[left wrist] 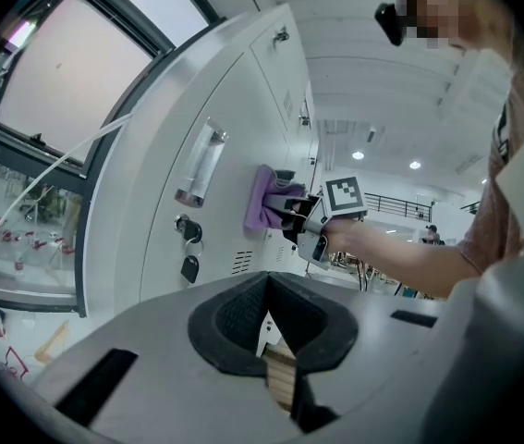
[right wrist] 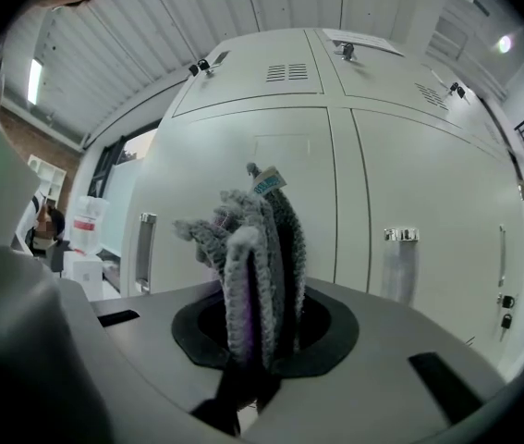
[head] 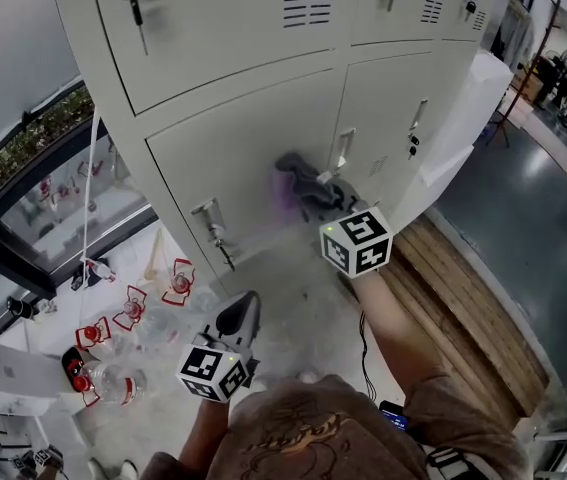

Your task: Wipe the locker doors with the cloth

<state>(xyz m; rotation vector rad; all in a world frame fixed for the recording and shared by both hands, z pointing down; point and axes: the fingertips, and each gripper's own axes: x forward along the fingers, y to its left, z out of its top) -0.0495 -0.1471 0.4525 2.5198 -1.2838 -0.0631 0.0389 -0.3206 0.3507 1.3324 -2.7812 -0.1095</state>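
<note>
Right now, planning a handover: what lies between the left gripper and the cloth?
Nothing loose: the head view shows only floor and locker door between left gripper and cloth.

Brown printed T-shirt [head: 303, 430], short sleeves

We've got a left gripper [head: 240, 315] and a right gripper [head: 331, 198], so that's two, and just one cloth [head: 298, 176]. On the lockers [head: 253, 128] we count three handles [head: 209, 220] [head: 344, 148] [head: 418, 116] along the lower row and two vents [head: 308, 3] [head: 431, 8] up top.
</note>
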